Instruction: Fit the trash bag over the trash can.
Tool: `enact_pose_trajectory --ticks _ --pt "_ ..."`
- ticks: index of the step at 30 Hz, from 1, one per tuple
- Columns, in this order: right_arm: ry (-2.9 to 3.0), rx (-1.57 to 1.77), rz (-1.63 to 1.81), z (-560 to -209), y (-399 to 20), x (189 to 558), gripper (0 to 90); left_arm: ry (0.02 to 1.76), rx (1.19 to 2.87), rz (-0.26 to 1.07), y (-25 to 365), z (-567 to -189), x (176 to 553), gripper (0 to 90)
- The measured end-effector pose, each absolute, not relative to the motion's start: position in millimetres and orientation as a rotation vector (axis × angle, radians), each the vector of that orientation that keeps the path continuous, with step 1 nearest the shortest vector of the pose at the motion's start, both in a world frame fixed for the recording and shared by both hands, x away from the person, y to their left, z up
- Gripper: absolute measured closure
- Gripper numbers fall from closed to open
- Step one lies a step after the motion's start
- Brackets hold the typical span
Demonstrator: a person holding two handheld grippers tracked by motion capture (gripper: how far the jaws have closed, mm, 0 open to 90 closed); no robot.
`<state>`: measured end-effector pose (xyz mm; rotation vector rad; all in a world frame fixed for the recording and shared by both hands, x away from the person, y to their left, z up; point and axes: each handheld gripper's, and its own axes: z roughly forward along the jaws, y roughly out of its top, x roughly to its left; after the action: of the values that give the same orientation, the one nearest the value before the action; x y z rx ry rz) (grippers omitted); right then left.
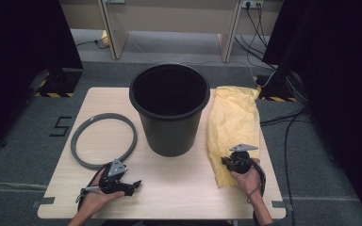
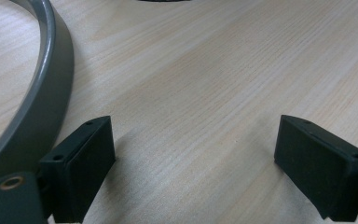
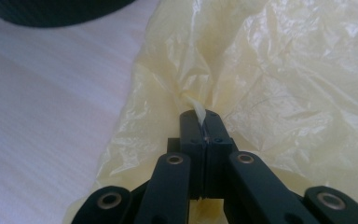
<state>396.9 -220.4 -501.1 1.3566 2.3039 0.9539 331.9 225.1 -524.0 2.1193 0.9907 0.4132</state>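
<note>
Right gripper (image 3: 204,125) clenched on yellow bag (image 3: 279,84); left gripper (image 2: 196,163) released over bare surface (image 2: 205,79) beside grey ring (image 2: 42,102).

The bin (image 1: 169,106) at frame centre is black. The ring (image 1: 103,140) at left is grey. The bag (image 1: 233,127) at right is pale yellow. The table (image 1: 179,188) is light wood with fine grain. Both grippers, left (image 2: 193,154) and right (image 3: 204,122), are black.
</note>
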Motion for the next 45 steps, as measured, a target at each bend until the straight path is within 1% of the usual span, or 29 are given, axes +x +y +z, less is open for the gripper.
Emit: enact_pose_trajectory --ticks 5,11,16,21,27,29,38,45 --pt "2.240 1.386 1.075 -488 -229 406 89.9 0.990 2.119 0.413 225 -524 332 11.2" --pt "2.230 1.388 1.079 -473 -235 416 90.0 0.991 2.119 0.413 225 -524 332 11.2" --pt "2.233 1.397 1.047 -458 -239 437 90.0 0.990 2.119 0.413 225 -524 332 11.1" --pt "2.226 1.397 1.039 -433 -237 461 90.0 0.990 2.119 0.412 225 -524 332 11.0" --pt "2.185 1.421 1.092 -397 -239 484 90.0 0.990 2.120 0.412 225 -524 332 11.0" --pt "2.157 1.429 1.125 -378 -241 492 90.0 0.989 2.120 0.412 225 -524 332 11.0" --pt "2.043 1.421 1.248 -307 -241 511 90.0 0.987 2.122 0.411 225 -524 333 10.6" --pt "2.003 1.381 1.297 -258 -226 520 90.0 0.986 2.122 0.410 225 -524 333 10.5"
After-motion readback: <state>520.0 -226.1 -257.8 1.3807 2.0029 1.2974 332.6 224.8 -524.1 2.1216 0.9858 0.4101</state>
